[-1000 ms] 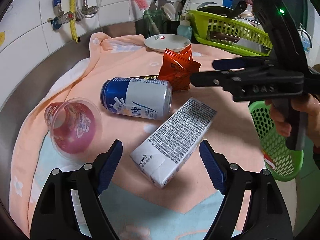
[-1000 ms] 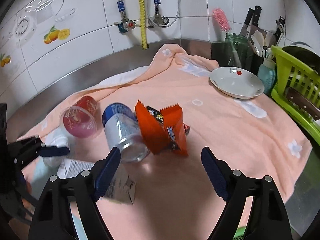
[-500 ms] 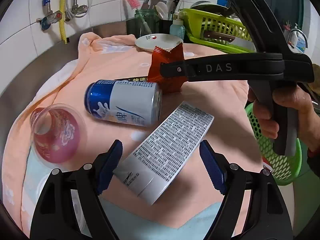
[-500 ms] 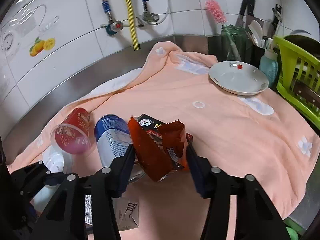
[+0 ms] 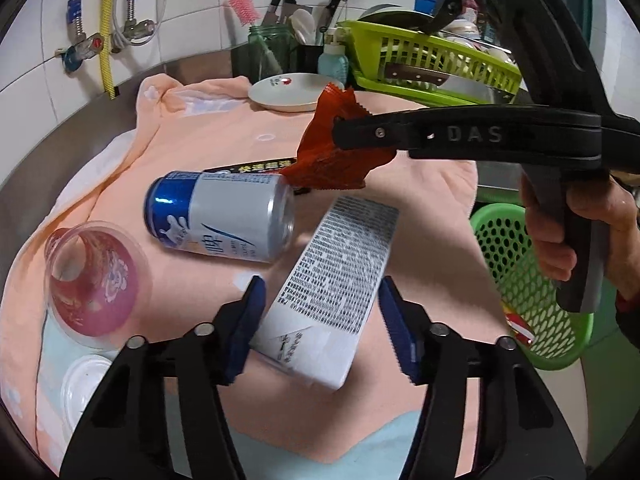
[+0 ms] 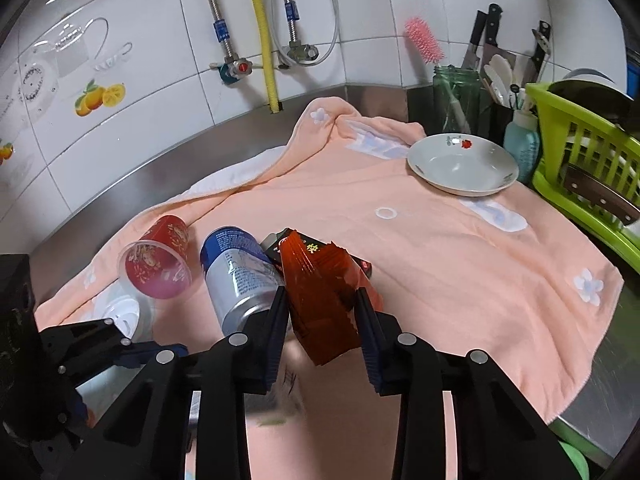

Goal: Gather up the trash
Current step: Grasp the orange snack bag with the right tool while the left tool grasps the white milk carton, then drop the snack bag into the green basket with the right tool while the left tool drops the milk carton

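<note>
Clamping the orange snack wrapper (image 6: 320, 312) between its blue pads, the right tool (image 6: 322, 324) holds it crumpled just above the peach towel (image 6: 440, 264) — its jaws have just closed on it. The left tool (image 5: 320, 328) has been narrowing around the white carton (image 5: 332, 292); its left pad touches the carton's edge, the right pad stands just apart, so nothing is gripped. Beside the carton lies a blue-and-silver can (image 5: 224, 216) on its side, then a tipped pink plastic cup (image 5: 94, 280). A green mesh basket (image 5: 520, 280) sits past the counter's edge.
</note>
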Motion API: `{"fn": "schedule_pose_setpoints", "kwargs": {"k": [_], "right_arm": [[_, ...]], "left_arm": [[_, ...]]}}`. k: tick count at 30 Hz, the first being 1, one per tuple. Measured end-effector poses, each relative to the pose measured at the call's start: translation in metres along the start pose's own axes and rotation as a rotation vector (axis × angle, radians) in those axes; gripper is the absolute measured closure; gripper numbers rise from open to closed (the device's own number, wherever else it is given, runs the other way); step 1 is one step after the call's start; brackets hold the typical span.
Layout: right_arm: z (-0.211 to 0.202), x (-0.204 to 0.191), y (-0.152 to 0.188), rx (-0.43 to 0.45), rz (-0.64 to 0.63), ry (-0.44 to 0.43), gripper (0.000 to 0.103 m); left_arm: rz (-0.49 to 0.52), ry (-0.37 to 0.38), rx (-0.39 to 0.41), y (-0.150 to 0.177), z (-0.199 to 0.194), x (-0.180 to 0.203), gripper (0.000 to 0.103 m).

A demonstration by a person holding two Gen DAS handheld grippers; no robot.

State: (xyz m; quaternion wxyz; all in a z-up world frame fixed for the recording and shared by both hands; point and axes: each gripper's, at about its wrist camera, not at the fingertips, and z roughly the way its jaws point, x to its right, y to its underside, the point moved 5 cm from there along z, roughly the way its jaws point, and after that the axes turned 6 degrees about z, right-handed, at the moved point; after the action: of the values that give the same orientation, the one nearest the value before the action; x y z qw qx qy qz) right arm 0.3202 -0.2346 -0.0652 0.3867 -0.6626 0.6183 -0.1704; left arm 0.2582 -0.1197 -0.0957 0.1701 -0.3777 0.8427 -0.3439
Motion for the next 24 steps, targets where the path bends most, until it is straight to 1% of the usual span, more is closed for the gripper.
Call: {"fn": "schedule_pose_setpoints", "kwargs": {"k": [4,5,7,13,18,22,24], "right_arm": [[-0.019,0.005,0.005,0.019,0.014,-0.005,0.071],[-0.023,0.005,0.006,0.023,0.016,-0.006,0.071],[-0.032,0.007,0.008,0.03,0.023,-0.008,0.071],[-0.068,0.015,0.023,0.057,0.045,-0.009,0.072],[-0.1,0.025,0.043,0.07,0.054,0.009,0.072],[-0.13,0.042,0.064,0.083,0.061,0.061,0.072],[-0.147,0.06,0.08,0.081,0.071,0.111,0.072]], "left_arm": [[0.011,0.0,0.001,0.001,-0.002,0.008,0.057],[0.015,-0.004,0.0,0.001,-0.003,0.011,0.061],[0.016,-0.011,-0.002,0.001,-0.005,0.016,0.063],[0.016,-0.023,-0.01,0.005,-0.013,0.03,0.064],[0.003,-0.005,0.003,0.007,-0.024,0.044,0.064],[0.023,0.02,0.024,0.004,-0.034,0.064,0.064],[0.034,0.034,0.038,0.002,-0.039,0.076,0.064]]}}
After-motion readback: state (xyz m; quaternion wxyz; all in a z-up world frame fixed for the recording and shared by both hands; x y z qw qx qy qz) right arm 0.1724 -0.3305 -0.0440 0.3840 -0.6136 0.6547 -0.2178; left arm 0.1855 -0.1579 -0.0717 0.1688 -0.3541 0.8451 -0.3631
